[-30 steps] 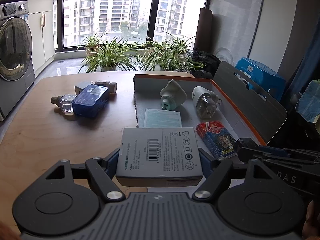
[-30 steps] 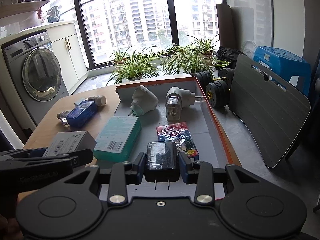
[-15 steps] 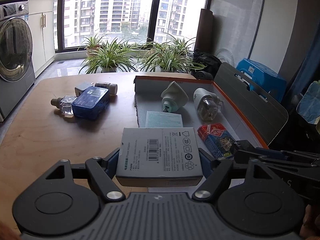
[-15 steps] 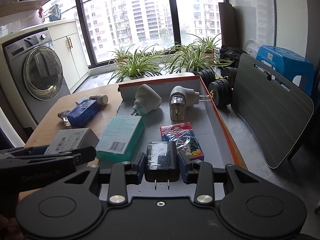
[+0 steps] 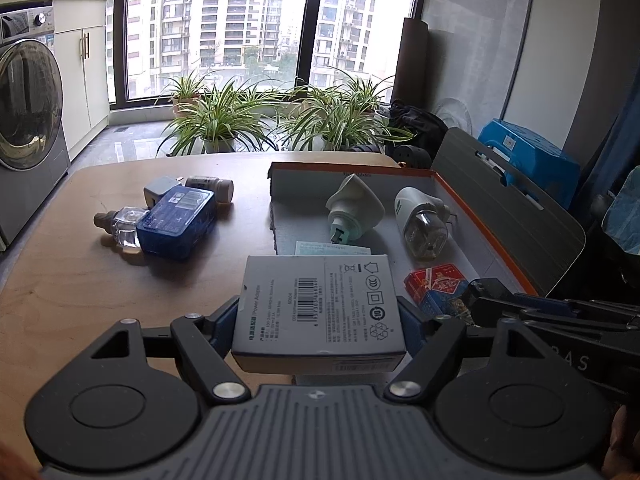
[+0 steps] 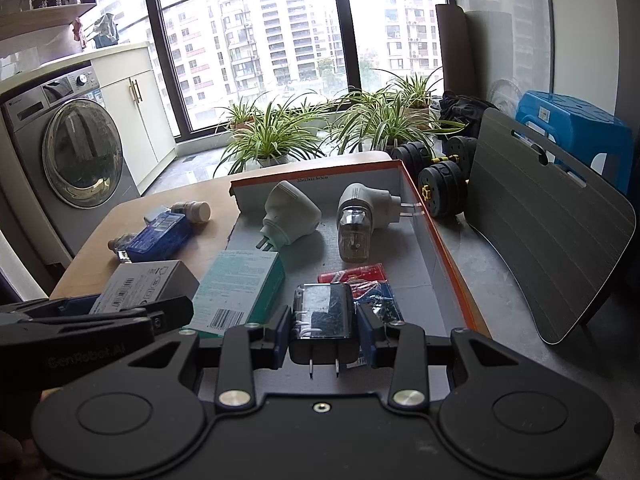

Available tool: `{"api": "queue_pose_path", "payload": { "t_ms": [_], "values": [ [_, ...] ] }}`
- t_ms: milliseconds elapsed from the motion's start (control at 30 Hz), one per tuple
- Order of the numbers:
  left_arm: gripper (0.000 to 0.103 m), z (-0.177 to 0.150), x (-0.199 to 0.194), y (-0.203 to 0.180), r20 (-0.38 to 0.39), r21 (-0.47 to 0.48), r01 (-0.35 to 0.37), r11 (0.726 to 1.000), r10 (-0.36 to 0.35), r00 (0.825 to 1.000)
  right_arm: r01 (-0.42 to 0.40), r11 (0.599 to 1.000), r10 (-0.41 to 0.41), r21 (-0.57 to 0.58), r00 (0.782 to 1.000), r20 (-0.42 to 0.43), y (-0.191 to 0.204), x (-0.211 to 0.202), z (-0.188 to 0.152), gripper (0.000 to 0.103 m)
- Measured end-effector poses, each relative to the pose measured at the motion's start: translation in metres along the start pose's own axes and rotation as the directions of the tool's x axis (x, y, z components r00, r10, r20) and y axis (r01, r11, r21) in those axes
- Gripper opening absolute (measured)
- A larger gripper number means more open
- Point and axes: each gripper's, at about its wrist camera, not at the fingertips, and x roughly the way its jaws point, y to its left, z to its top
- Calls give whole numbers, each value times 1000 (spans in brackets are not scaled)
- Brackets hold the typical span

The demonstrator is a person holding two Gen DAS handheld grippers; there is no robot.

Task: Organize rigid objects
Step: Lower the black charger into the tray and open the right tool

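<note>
The grey adapter box (image 5: 320, 304) sits clamped across its side walls in the left claw (image 5: 322, 320), held above the bench (image 5: 80, 280) edge beside the orange-rimmed tray (image 5: 486, 216). It looks light, stiff cardboard, likely to crush if squeezed harder. The right claw (image 6: 324, 330) pinches a black charger (image 6: 323, 322) by its flat sides, prongs toward the camera, over the tray; hard, smooth plastic, possibly slippery.

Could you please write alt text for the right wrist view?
The right gripper holds a black charger, prongs toward the camera, above an orange-edged box lid containing two white plug-ins, a teal box and a red pack. The left gripper holds a grey box alongside.
</note>
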Motion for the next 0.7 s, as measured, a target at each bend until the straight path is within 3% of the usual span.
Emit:
{"api": "queue_pose_path", "payload": {
  "t_ms": [700],
  "values": [
    [80, 31, 58, 6, -57, -5, 31, 1000, -31, 998, -1, 999, 2, 46, 1000, -17, -11, 61, 55, 44]
  ]
}}
